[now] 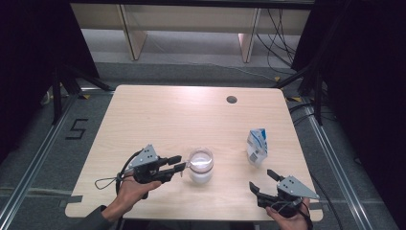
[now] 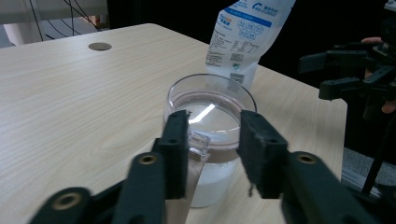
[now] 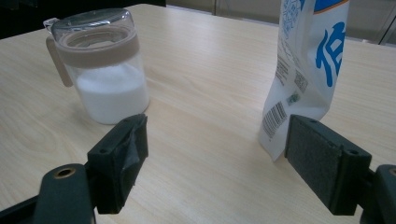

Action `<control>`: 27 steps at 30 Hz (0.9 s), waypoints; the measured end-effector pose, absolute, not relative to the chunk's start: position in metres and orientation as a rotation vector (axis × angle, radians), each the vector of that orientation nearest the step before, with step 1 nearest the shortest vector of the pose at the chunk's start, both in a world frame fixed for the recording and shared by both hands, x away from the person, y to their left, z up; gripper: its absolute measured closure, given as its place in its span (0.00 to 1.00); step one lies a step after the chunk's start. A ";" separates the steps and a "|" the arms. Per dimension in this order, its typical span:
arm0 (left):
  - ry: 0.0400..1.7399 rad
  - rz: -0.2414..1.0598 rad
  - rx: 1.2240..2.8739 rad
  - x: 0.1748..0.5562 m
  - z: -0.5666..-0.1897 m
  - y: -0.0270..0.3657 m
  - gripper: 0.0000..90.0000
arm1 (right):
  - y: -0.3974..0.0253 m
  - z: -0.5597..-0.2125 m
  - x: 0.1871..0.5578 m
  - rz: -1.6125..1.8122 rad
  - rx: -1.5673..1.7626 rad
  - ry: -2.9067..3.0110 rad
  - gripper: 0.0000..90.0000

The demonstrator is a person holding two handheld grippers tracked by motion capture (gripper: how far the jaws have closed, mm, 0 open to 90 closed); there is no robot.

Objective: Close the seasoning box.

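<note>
- The left gripper (image 1: 178, 164) sits at the jar (image 1: 200, 165); its jaws are apart, one on each side of the jar's small clear tab (image 2: 198, 142); I cannot tell if they squeeze it yet.
- The left gripper view shows one jaw touching the tab, the other a little away from it; the high view is too small to show that.
- The right gripper (image 1: 262, 181) is near the table's front edge; its jaws are wide apart and hold nothing.
- In the right gripper view the bag (image 3: 306, 65) stands just inside the right jaw; the jar (image 3: 103, 65) is farther off to the left.
- That view shows the white powder (image 3: 111, 97) in the jar, a tan band under the clear lid, and the tan handle on its side.
- The high view shows the whole table (image 1: 158, 120) with a round hole (image 1: 231, 99) near the back; the bag (image 1: 257, 146) stands to the right of the jar, apart from it.
- The left gripper view also shows the right gripper (image 2: 327, 72) far off, past the bag (image 2: 243, 37).
- Count: two grippers; one jar; one bag; one table.
</note>
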State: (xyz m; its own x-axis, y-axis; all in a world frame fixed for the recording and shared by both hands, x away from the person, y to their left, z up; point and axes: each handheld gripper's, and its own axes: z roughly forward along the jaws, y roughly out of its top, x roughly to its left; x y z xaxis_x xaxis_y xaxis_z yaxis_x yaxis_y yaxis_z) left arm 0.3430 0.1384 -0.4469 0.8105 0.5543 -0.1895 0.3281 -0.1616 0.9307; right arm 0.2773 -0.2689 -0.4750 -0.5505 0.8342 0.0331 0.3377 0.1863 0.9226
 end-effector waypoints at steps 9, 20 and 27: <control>0.726 0.190 1.743 0.339 -0.448 0.149 0.37 | -0.271 -0.474 0.277 1.337 1.097 1.976 0.23; 0.752 0.208 1.784 0.321 -0.455 0.166 0.30 | -0.271 -0.475 0.278 1.369 1.087 1.988 0.17; 0.757 0.196 1.806 0.315 -0.462 0.171 0.28 | -0.269 -0.474 0.276 1.386 1.089 2.002 0.17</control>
